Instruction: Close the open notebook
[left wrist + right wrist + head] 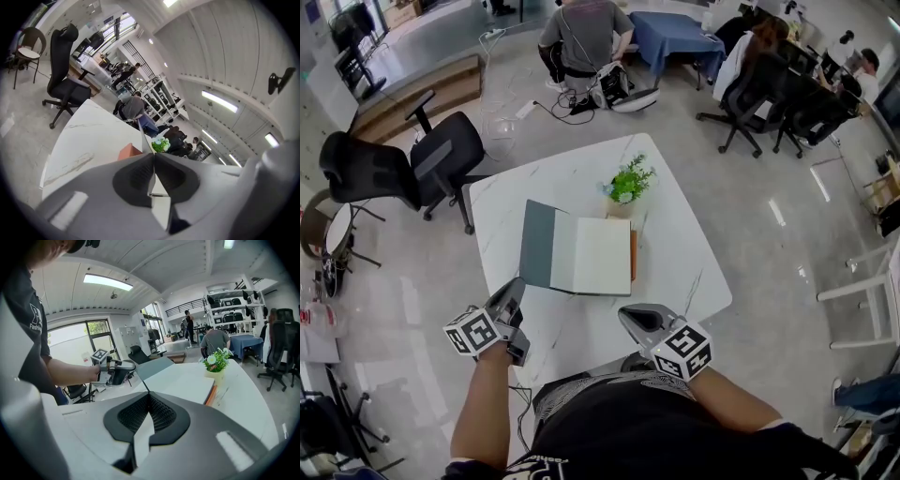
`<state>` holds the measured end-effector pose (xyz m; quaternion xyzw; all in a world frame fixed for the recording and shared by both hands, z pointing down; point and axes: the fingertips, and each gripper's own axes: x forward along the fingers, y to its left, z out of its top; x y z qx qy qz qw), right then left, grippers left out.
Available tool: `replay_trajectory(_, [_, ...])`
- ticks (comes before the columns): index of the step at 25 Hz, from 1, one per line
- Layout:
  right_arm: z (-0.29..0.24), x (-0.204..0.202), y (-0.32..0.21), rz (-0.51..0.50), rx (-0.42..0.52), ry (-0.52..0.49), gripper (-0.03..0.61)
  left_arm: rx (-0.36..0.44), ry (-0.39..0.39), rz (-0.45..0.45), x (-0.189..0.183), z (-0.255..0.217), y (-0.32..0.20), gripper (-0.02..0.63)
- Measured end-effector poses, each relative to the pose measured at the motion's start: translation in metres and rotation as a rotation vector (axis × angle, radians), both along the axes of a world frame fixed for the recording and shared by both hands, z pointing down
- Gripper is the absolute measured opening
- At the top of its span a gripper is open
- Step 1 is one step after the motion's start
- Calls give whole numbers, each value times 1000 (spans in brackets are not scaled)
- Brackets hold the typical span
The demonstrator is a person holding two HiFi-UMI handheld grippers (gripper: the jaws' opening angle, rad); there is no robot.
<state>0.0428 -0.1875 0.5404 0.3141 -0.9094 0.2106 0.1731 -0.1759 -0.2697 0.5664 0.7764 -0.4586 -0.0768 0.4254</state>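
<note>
While the notebook point(592, 255) lies open on the white table point(680, 258) by a potted plant point(630, 180), the left gripper point(516, 285) pinches its grey cover point(537, 246) at the corner; the right gripper point(624, 315) hangs nearby, jaws together, empty.

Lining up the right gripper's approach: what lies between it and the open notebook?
Nothing but bare white tabletop lies between the right gripper and the notebook. The head view shows this most clearly.

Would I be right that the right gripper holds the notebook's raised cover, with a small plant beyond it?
No: the left gripper holds the raised cover, as the left gripper view shows. The small plant does stand beyond the notebook.
</note>
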Motion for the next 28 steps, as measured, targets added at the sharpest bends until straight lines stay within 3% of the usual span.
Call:
replay_trajectory(8, [-1,10,-2,10,2,-3,-2,47,-64,72,26,-20,2,67])
replay_trajectory(20, [0,20,0,29,5,-14,-2,122,-221,165,66,-36,6,67])
replay_trajectory(28, [-4,35,-3,65,11,-14,-3,177,-322,301,120,-38,13,67])
